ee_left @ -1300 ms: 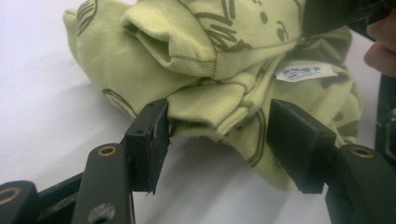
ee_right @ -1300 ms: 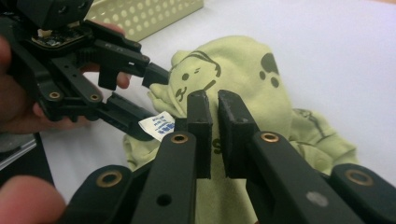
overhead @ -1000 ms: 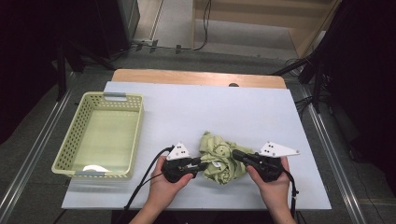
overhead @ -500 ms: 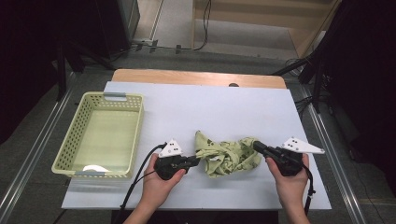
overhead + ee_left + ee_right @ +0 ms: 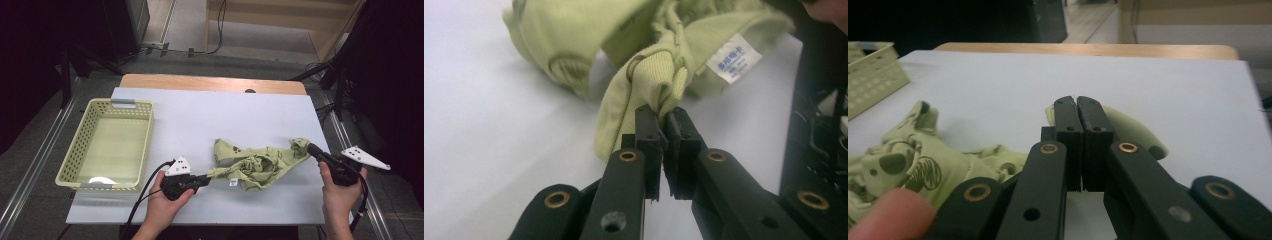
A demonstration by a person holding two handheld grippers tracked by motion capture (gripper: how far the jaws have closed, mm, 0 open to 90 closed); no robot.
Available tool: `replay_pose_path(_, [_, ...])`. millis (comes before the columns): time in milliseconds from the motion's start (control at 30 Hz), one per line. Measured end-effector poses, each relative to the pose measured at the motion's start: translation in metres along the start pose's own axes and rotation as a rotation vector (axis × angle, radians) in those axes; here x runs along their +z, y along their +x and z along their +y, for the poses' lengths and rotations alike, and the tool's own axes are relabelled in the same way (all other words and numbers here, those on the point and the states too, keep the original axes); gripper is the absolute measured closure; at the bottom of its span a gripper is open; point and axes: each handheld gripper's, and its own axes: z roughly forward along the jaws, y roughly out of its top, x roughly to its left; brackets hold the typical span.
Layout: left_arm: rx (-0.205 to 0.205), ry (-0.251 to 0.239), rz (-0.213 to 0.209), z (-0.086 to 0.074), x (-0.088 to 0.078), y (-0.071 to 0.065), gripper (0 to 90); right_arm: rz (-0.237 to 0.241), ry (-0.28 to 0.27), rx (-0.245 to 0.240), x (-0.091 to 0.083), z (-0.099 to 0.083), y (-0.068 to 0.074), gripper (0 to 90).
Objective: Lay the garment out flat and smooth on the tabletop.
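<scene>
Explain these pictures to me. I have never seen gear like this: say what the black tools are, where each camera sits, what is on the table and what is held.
A person holds a hand-held gripper in each hand. The high view looks down from above on the white table. The two other views come from cameras riding on the grippers, looking along their black jaws.

On the table lie a light green patterned garment and, at the left, a pale green plastic basket.

The left gripper has just been closing and now pinches one edge of the garment, near its white label. The right gripper is shut on the opposite end, so the cloth is stretched between them.
</scene>
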Motion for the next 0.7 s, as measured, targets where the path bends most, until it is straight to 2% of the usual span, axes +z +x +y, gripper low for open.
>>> replay_pose_path(133, [0.012, 0.05, -0.035, -0.01, 0.002, -0.009, 86.5, -0.059, -0.013, 0.045, -0.007, -0.006, -0.022, 87.0])
replay_pose_path(267, [0.067, 0.117, -0.102, -0.014, 0.01, -0.026, 86.7, -0.113, -0.02, 0.085, -0.015, -0.011, -0.041, 87.0])
replay_pose_path(367, [0.091, 0.136, -0.144, -0.014, 0.016, -0.034, 86.7, -0.156, -0.026, 0.109, -0.021, -0.015, -0.052, 87.0])
replay_pose_path(467, [0.098, 0.144, -0.177, -0.015, 0.023, -0.039, 86.0, -0.192, -0.017, 0.119, -0.024, -0.019, -0.061, 86.9])
replay_pose_path(533, [0.09, 0.135, -0.183, -0.015, 0.025, -0.04, 78.1, -0.202, 0.001, 0.118, -0.023, -0.02, -0.064, 83.9])
replay_pose_path(633, [0.076, 0.08, -0.146, -0.014, 0.021, -0.038, 51.2, -0.195, 0.004, 0.121, -0.021, -0.016, -0.059, 66.5])
replay_pose_path(700, [0.068, 0.052, -0.121, -0.012, 0.018, -0.036, 36.2, -0.181, 0.011, 0.086, -0.018, -0.008, -0.047, 56.9])
